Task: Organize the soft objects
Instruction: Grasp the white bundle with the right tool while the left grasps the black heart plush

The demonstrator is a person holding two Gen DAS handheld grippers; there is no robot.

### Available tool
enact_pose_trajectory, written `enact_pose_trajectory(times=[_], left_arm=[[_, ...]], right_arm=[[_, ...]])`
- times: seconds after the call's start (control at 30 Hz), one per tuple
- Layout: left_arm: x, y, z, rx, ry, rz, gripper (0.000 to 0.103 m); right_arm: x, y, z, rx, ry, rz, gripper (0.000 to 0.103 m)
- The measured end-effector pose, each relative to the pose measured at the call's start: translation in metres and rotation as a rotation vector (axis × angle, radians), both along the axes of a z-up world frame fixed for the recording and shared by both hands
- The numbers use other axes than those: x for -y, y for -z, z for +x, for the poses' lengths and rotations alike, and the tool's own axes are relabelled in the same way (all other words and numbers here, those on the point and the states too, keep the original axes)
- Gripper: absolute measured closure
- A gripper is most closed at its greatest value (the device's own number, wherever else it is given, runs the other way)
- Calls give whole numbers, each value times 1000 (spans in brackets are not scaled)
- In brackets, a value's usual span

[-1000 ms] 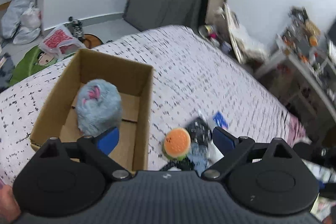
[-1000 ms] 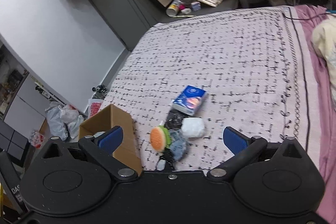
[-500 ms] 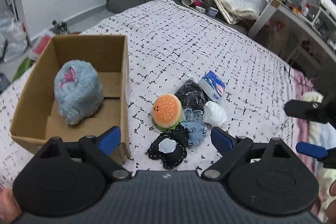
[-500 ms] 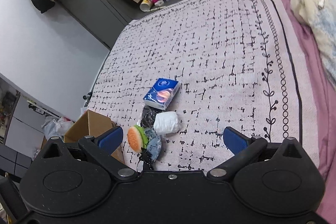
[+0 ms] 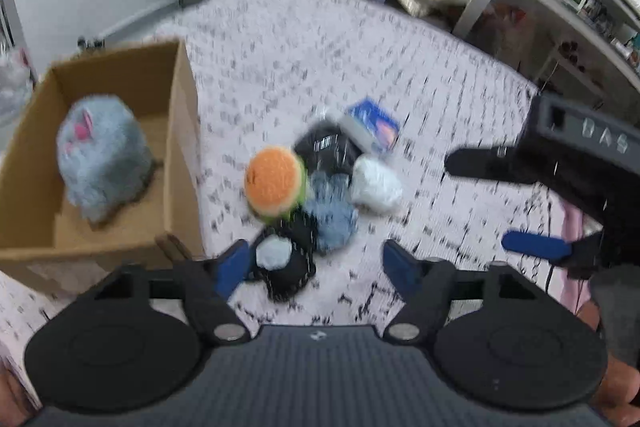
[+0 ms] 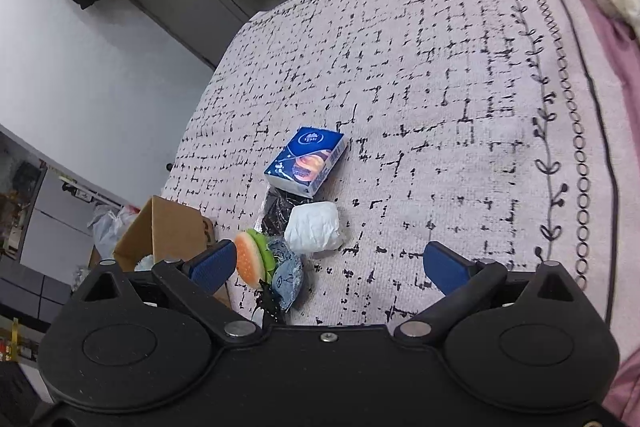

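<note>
A pile of soft things lies on the bed: a burger plush (image 5: 275,182) (image 6: 251,259), a black plush with a pale patch (image 5: 282,263), a light blue plush (image 5: 334,215) (image 6: 286,277), a white bundle (image 5: 376,185) (image 6: 314,227), a black bag (image 5: 326,147) and a blue tissue pack (image 5: 374,127) (image 6: 306,161). A cardboard box (image 5: 182,131) (image 6: 168,227) to their left holds a grey-blue fluffy plush (image 5: 102,157). My left gripper (image 5: 316,267) is open and empty just above the pile. My right gripper (image 6: 328,267) (image 5: 500,205) is open and empty, right of the pile.
The bed cover (image 6: 440,87) is pale with a black dash pattern and a pink edge (image 6: 624,107). A cluttered desk (image 5: 560,7) stands to the far right of the bed. Bags and clutter lie on the floor (image 6: 108,227) beyond the box.
My left gripper has moved down and closer to the pile. My right gripper has moved in toward the pile from the right. Nothing has been taken hold of.
</note>
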State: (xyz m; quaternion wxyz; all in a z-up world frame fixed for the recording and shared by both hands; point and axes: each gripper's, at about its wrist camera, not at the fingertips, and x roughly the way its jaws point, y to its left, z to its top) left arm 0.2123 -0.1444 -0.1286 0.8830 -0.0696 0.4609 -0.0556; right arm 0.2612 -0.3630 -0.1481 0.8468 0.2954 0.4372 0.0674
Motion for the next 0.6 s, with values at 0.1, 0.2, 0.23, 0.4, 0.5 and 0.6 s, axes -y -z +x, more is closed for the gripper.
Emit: enact_pose_trajectory(times=[0.1, 0.2, 0.23, 0.4, 0.5, 0.6], left_arm=[[2, 13, 5, -31, -22, 29, 40], [2, 22, 10, -46, -48, 51, 40], [2, 25, 12, -51, -55, 58, 40], [0, 41, 19, -81, -94, 87, 47], [-4, 49, 24, -121, -118, 64, 52], [-6, 50, 24, -110, -135, 50, 58]], right_arm=[[-3, 8, 8, 2, -29, 4, 9], [-8, 14, 16, 16, -55, -17, 9], [-11, 15, 19, 23, -64, -27, 9], [-19, 24, 32, 39, -93, -49, 12], [-22, 30, 36, 37, -105, -60, 13], [-24, 34, 40, 40, -115, -73, 17]])
